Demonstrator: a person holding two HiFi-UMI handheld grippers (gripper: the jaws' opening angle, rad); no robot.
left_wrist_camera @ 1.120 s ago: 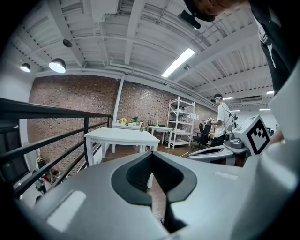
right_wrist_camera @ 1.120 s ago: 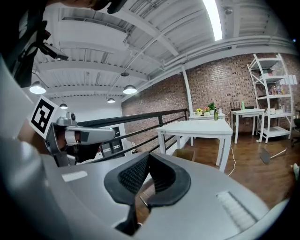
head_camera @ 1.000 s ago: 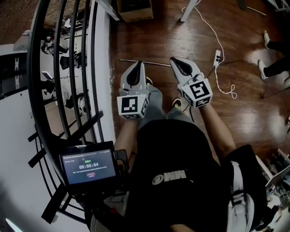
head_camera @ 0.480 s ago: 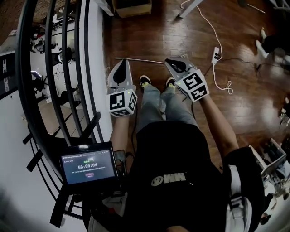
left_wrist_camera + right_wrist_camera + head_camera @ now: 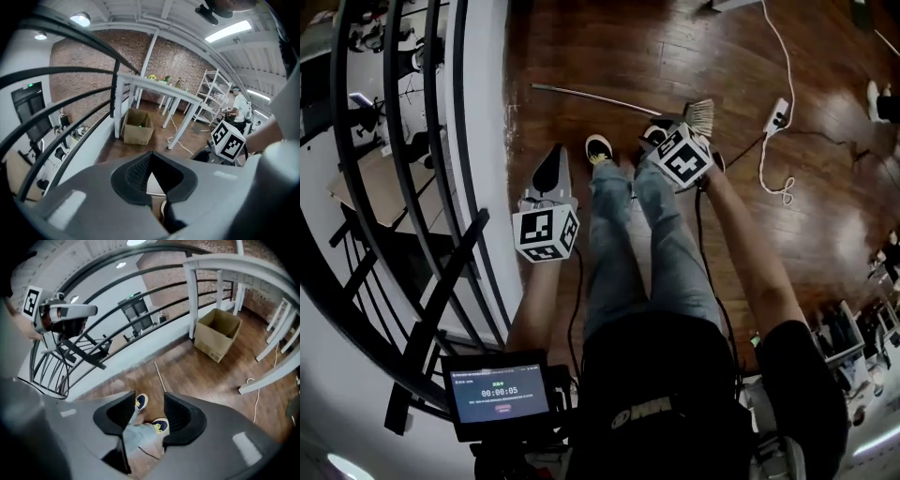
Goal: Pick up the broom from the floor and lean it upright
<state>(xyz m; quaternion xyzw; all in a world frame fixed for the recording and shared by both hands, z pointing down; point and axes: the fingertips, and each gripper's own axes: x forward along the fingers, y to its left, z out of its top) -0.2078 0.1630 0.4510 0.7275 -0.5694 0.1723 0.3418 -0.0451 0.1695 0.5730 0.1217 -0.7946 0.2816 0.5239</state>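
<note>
Right hand-held gripper (image 5: 664,131), jaws just opening, empty, near broom (image 5: 591,97) beside shoes (image 5: 598,147); left hand-held gripper (image 5: 553,164) shut.

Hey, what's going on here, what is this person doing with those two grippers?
A person stands on a wooden floor with a gripper in each hand. A broom lies flat just beyond their shoes. The right gripper points down; its jaws have just been opening and hold nothing. The left gripper is shut and empty. The broom is not yet touched.
</note>
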